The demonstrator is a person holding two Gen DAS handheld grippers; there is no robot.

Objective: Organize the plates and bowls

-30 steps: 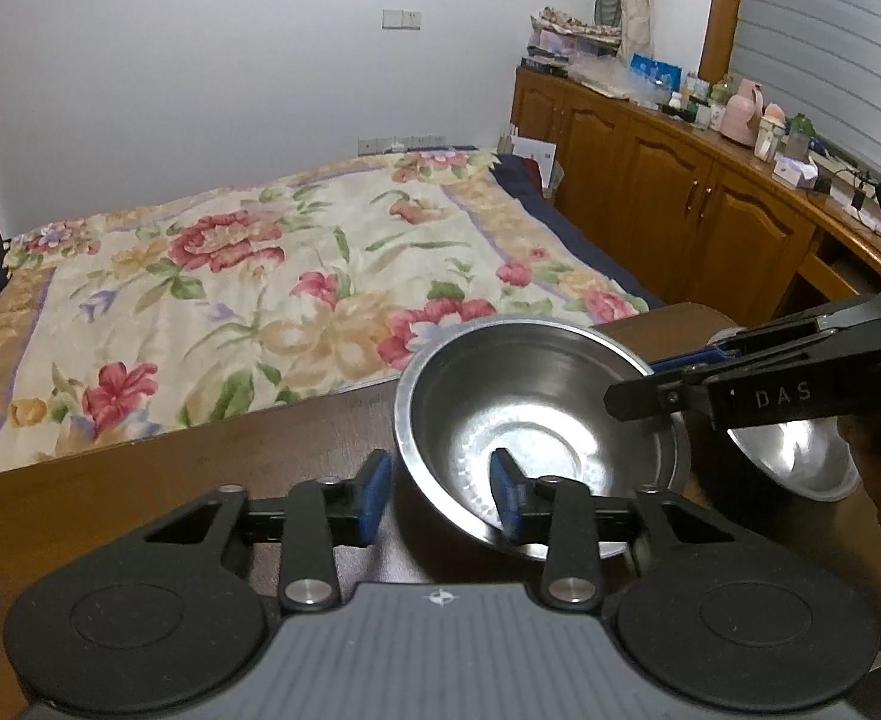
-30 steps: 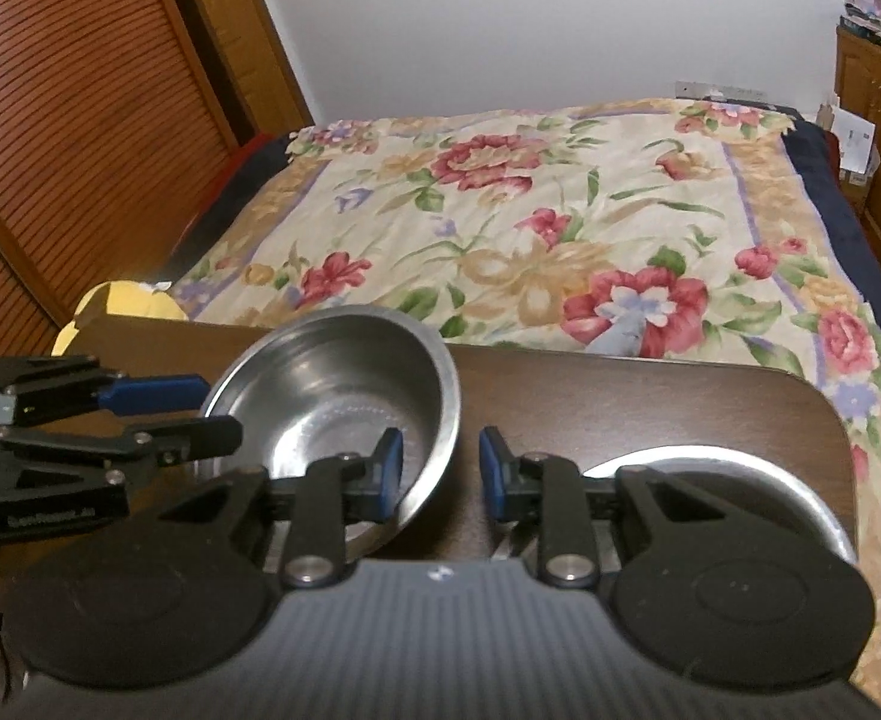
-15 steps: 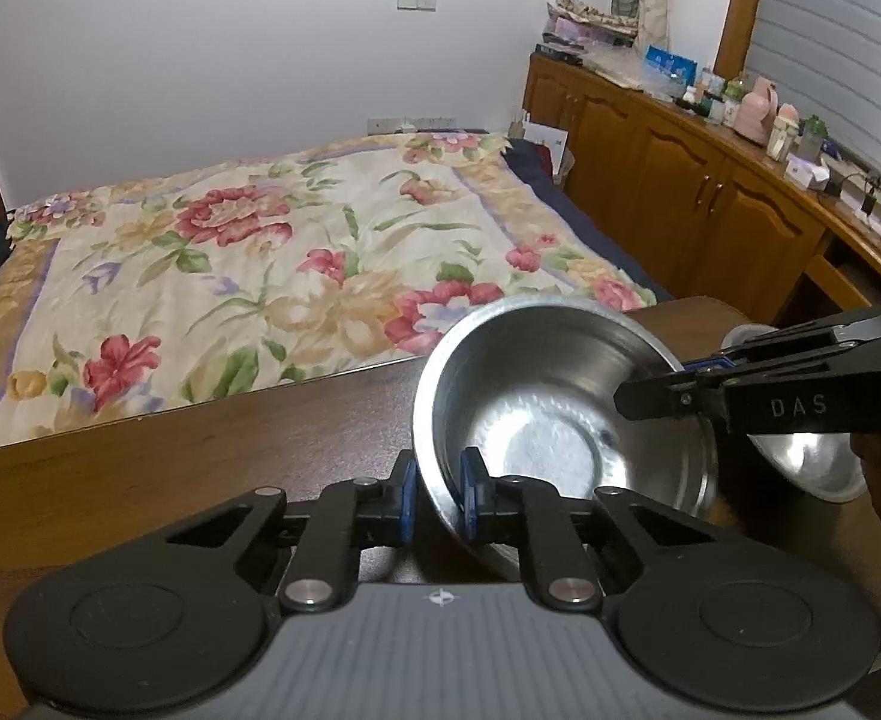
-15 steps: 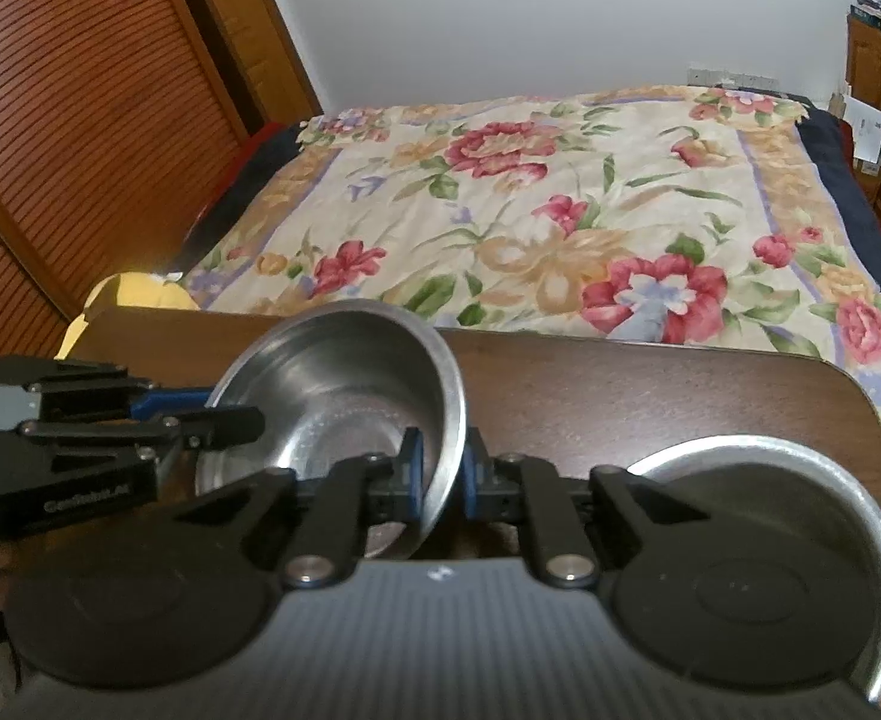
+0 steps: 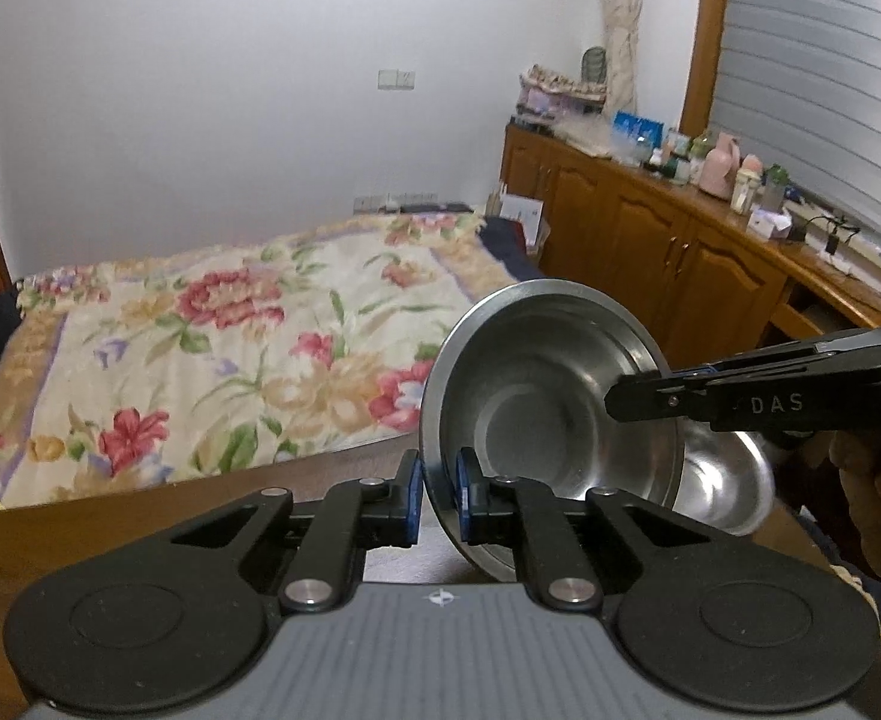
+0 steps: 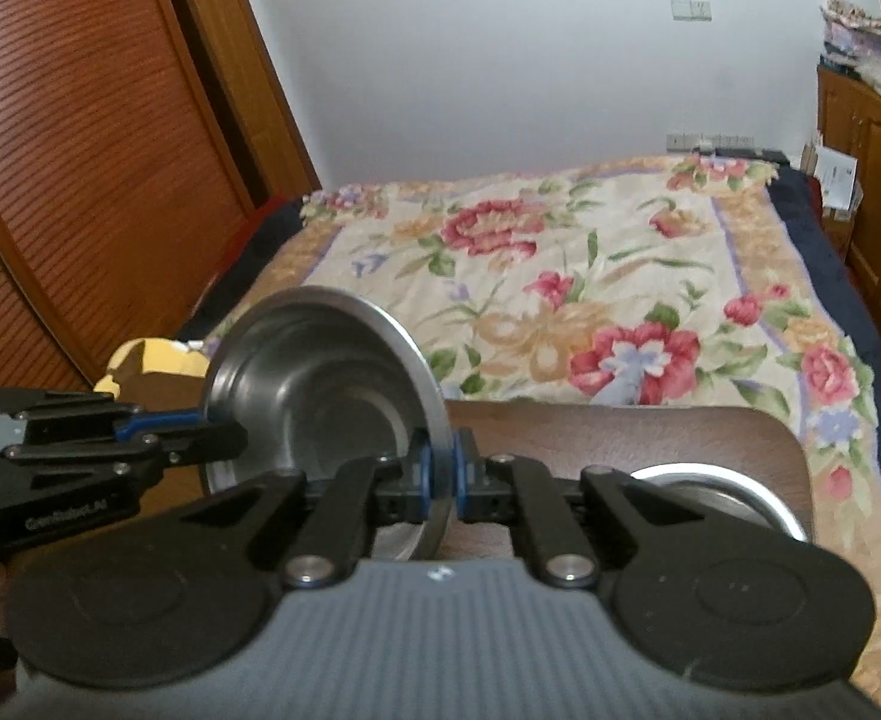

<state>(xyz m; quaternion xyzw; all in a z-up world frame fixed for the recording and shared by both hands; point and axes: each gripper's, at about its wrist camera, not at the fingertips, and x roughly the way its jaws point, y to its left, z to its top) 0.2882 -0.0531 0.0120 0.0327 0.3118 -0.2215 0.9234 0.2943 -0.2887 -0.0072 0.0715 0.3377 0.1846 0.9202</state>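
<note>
Round steel bowl [image 5: 551,402] tilted above brown wooden surface [image 5: 140,516], rim clenched by left tool [image 5: 437,495] and right tool [image 6: 440,474]; jaws just closed.

Floral bedspread [image 5: 200,330] covers the bed beyond the brown table [image 6: 650,438], wooden cabinets [image 5: 650,252] run along the right wall, cluttered with what look like bottles [image 5: 722,171], slatted wooden door [image 6: 68,180] at left

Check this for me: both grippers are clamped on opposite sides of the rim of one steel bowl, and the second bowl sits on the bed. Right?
Not quite. Both the left gripper and the right gripper do clamp the steel bowl by its rim, but the second bowl sits on the wooden table, not the bed, as the right wrist view shows.
</note>
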